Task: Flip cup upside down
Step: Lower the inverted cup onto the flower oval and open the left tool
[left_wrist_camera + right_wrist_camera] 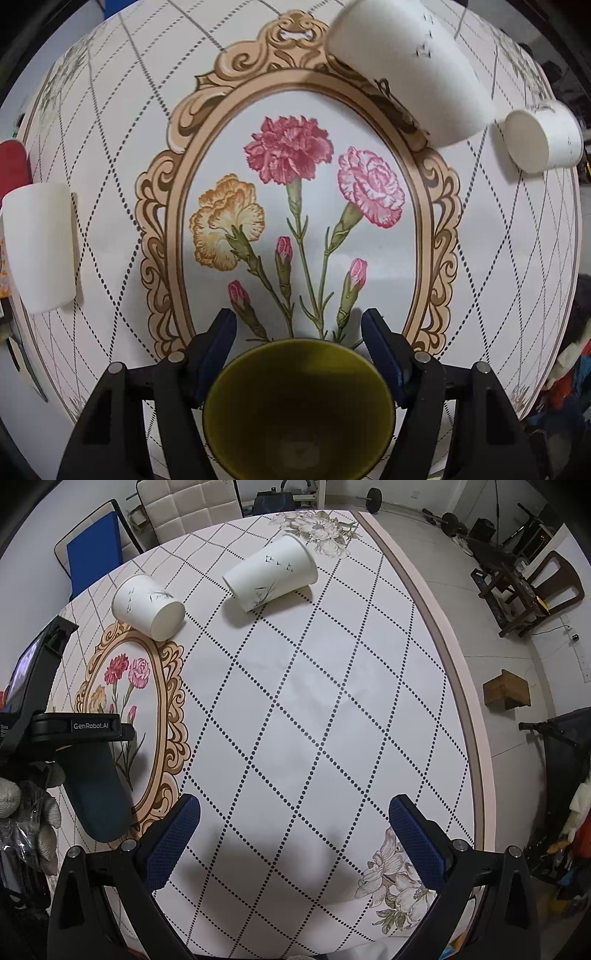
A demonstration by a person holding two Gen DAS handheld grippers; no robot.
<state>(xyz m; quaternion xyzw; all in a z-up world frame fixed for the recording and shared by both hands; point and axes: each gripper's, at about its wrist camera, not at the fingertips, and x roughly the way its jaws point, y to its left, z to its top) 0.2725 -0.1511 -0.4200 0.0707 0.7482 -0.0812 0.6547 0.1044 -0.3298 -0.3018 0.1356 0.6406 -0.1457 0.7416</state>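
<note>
The left gripper (pixel 298 334) held a dark green cup (pixel 298 410) between its blue-padded fingers (pixel 218 354), one finger on each side of the rim. The open mouth of the cup faced the left wrist camera, so the inside and the bottom were visible, and the cup was above the desk (pixel 110 155), over the lower part of the printed oval frame with carnations (pixel 295 206). From the right wrist view the same cup (pixel 98 794) appeared as a dark body hanging below the left gripper (pixel 81 731) at the left edge, with its closed end pointing down and toward the camera. The right gripper (pixel 295 834) was over a bare part of the desk (pixel 332 701), its fingers (pixel 173 842) spread wide and holding nothing. Three white paper cups were also on the cloth: one (pixel 410 70) close to the top of the frame, a second (pixel 541 136) further to the right, both with their closed bottoms up in the right wrist view, and a third (pixel 40 247) at the left edge of the desk. A wooden box (pixel 508 694) stood on the floor beyond the desk edge.
</note>
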